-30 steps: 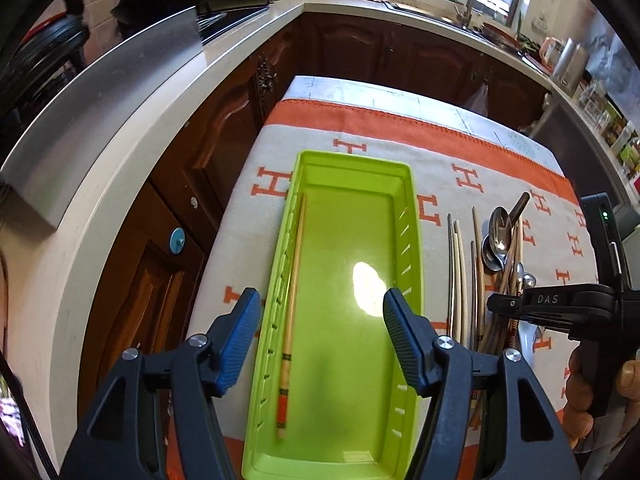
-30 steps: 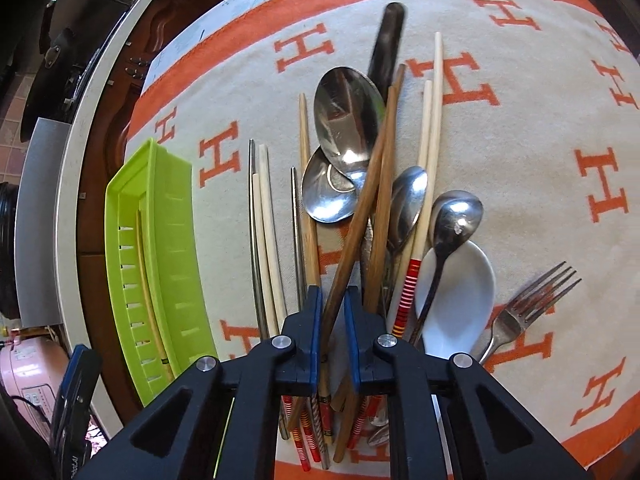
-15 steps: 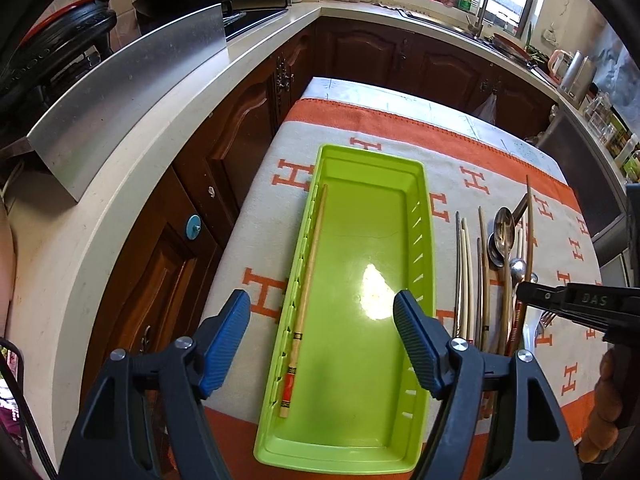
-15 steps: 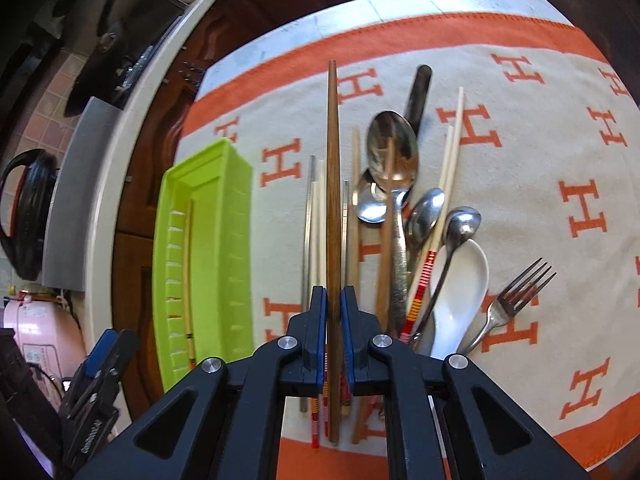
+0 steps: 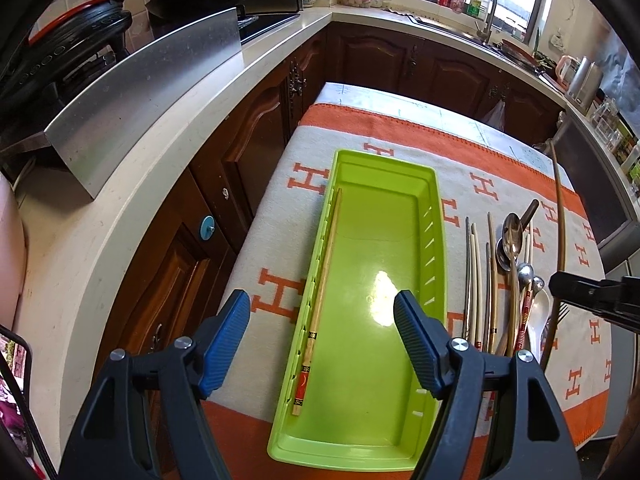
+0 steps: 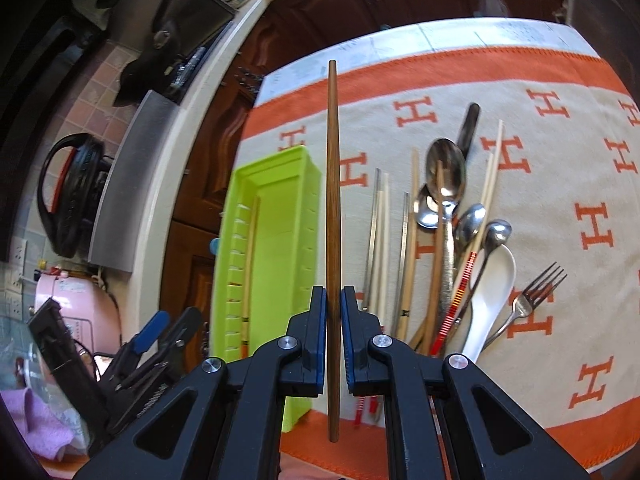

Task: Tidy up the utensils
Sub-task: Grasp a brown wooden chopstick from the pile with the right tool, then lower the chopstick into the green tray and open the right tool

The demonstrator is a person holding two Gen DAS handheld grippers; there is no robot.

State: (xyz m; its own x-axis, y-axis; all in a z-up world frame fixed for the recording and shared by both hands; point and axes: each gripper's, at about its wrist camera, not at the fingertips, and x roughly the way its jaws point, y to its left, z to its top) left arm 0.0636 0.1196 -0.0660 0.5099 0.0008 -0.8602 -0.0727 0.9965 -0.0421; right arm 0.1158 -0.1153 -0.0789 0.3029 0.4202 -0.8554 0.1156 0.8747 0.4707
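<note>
Right wrist view: the right gripper [image 6: 333, 316] has its jaws shut tight on a dark wooden chopstick [image 6: 332, 184], held up in the air beside the green tray [image 6: 276, 220]. The left gripper [image 5: 322, 340] waits over the tray with jaws wide apart. The stick is thin and might slip or tip, then miss the tray.

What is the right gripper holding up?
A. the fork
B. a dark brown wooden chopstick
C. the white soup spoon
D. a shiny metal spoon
B. The right gripper is shut on the dark brown chopstick, lifted clear of the utensil pile, while the white soup spoon and fork lie on the cloth.
</note>
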